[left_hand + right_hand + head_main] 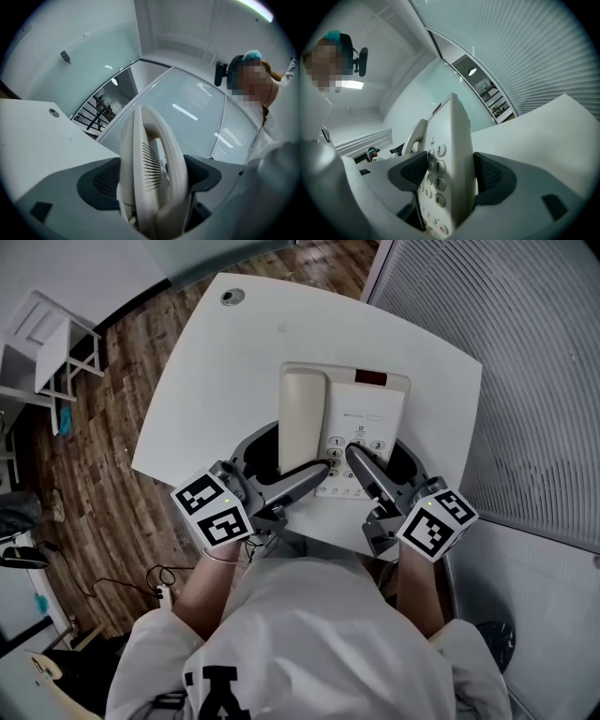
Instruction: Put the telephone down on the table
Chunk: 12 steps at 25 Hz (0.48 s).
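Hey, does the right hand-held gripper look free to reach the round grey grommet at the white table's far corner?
Probably not: the right hand-held gripper is shut on the cream desk telephone, and the round grey grommet lies beyond it.

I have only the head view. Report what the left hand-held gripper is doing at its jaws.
Observer: In the left gripper view, the left hand-held gripper is shut on the telephone. It is clamped edge-on between the two pads, with a slotted grille facing the camera.
Operator: Now give me the right one.
Observer: In the right gripper view, the right hand-held gripper is also shut on the telephone, gripping the keypad end. The number keys 3, 6 and 9 lie against one pad.
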Each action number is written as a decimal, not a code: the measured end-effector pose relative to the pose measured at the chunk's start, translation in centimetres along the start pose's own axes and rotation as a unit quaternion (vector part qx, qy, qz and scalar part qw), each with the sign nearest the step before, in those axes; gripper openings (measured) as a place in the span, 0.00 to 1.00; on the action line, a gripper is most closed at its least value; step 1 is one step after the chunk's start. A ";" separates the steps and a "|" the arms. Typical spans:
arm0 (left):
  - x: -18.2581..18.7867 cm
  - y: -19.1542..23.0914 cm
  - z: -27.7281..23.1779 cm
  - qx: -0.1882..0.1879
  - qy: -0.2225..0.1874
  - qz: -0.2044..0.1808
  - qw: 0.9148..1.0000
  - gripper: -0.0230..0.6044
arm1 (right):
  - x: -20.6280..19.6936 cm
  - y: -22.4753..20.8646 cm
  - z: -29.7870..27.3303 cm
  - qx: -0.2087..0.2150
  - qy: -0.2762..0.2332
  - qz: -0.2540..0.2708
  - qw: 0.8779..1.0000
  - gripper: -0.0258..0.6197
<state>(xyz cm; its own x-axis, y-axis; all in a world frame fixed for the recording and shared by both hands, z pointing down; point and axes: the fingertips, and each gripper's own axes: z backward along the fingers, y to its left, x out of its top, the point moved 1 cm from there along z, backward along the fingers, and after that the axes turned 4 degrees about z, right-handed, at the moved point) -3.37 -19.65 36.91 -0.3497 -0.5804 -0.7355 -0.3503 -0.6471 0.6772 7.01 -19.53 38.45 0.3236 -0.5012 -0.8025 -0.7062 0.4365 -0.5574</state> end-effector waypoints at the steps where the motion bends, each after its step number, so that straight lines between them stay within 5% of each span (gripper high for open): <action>1: -0.3 0.2 0.0 0.001 0.003 0.003 1.000 0.71 | -0.3 -0.1 -0.1 -0.001 0.003 0.000 1.000 0.53; 12: -2.9 2.5 0.1 0.015 0.030 0.030 0.999 0.71 | -2.9 -1.9 -0.7 -0.010 0.030 -0.010 0.999 0.53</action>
<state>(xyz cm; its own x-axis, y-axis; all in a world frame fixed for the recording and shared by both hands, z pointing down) -3.29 -19.56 40.71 -0.3183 -0.6462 -0.6936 -0.3569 -0.5962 0.7192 6.96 -19.46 41.97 0.3006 -0.5534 -0.7768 -0.7124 0.4113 -0.5686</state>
